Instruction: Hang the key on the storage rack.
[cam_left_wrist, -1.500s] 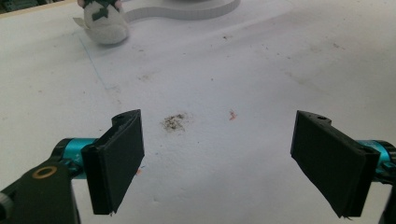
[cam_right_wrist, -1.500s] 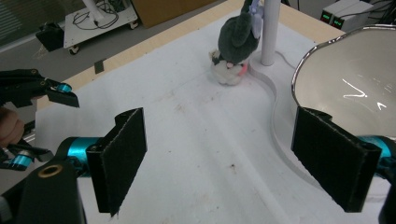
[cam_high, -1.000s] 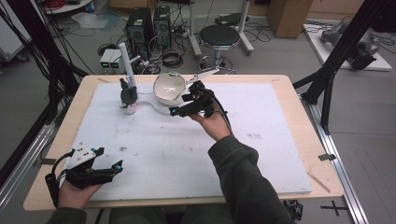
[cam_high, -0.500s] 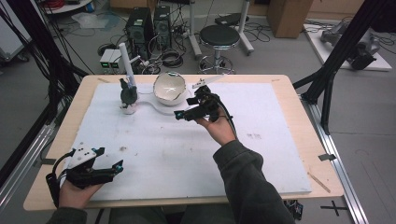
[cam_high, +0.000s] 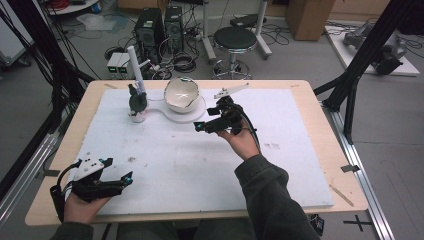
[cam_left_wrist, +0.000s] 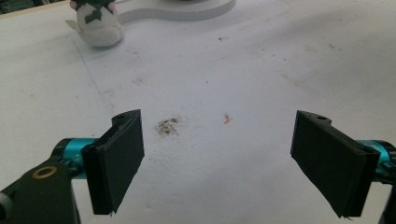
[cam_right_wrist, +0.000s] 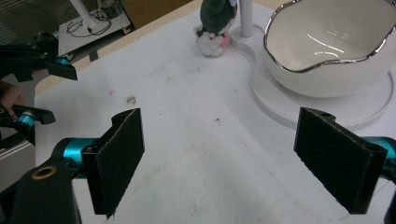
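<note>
Bowl (cam_high: 181, 94) sat on white base near table's far edge; right gripper (cam_high: 204, 126) beside it, jaws just widening, empty. We judged best: straddle rim squarely, close gently. Left gripper (cam_high: 127, 178) open, near corner.

Bowl (cam_high: 180, 94) sits on a flat base (cam_high: 192, 114) at the tabletop's (cam_high: 310, 150) far middle. Plush toy (cam_high: 137, 102) just left of it, post (cam_high: 135, 62) behind. Right tool (cam_high: 201, 126) near the base's right; left tool (cam_high: 126, 178) at the near-left corner.
</note>
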